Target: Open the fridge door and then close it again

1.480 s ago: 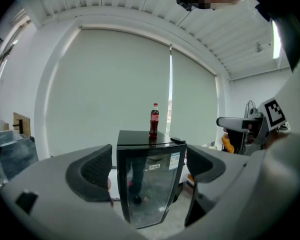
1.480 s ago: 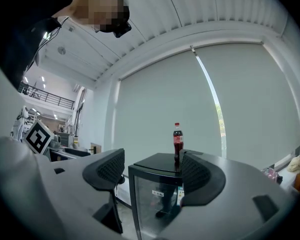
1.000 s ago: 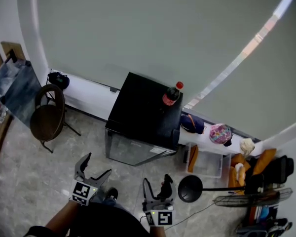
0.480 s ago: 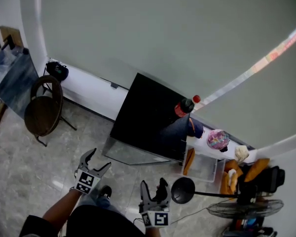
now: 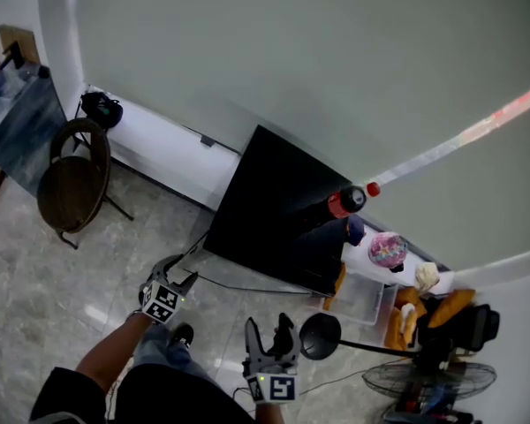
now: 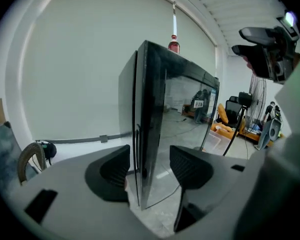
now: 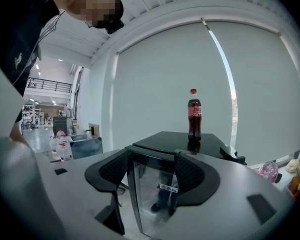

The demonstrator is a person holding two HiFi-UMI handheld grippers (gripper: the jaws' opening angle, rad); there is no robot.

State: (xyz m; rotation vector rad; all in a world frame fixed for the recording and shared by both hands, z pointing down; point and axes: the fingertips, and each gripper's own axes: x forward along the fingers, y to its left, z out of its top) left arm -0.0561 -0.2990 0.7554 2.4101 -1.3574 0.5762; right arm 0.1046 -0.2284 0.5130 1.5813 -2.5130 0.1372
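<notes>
left tool (image 5: 178, 270) (image 6: 149, 159): released, grips nothing. Jaws have just been closing and stand part-way apart. Tall front edge of the fridge door lines up in the gap btw. the pads, but neither pad presses on it. Marker cube sits behind the jaws, w/ the person's forearm (image 5: 113, 353) behind that.
right tool (image 5: 267, 325) (image 7: 151, 159): released, empty. Jaws have just been closing a little and stand wide apart, w/ nothing btw. them. Fridge shows beyond the gap, well apart from the pads. In head view it is lower than the left tool, close to the person's body.
fridge: small black box-shaped fridge (image 5: 278, 197) (image 6: 155, 94) (image 7: 175, 140) stands on the floor, back toward a low white ledge (image 5: 155, 144) along the wall. Left tool is near its front-left corner in head view.
door: glass fridge door (image 6: 185, 119) (image 7: 145, 194) looks shut, flat against the cabinet.
bottle: dark cola bottle w/ red cap (image 5: 346, 200) (image 6: 173, 44) (image 7: 194, 115) stands upright on the fridge top, near the far right corner.
floor: grey marbled tiles (image 5: 35, 281).
chair: brown round-seat chair w/ black frame (image 5: 66, 188), left of the fridge and well apart.
right of fridge: clear plastic box (image 5: 367, 297), pink round item (image 5: 387, 249) on the ledge, black round-headed stand (image 5: 318, 336), wire-guard fan (image 5: 428, 380).
</notes>
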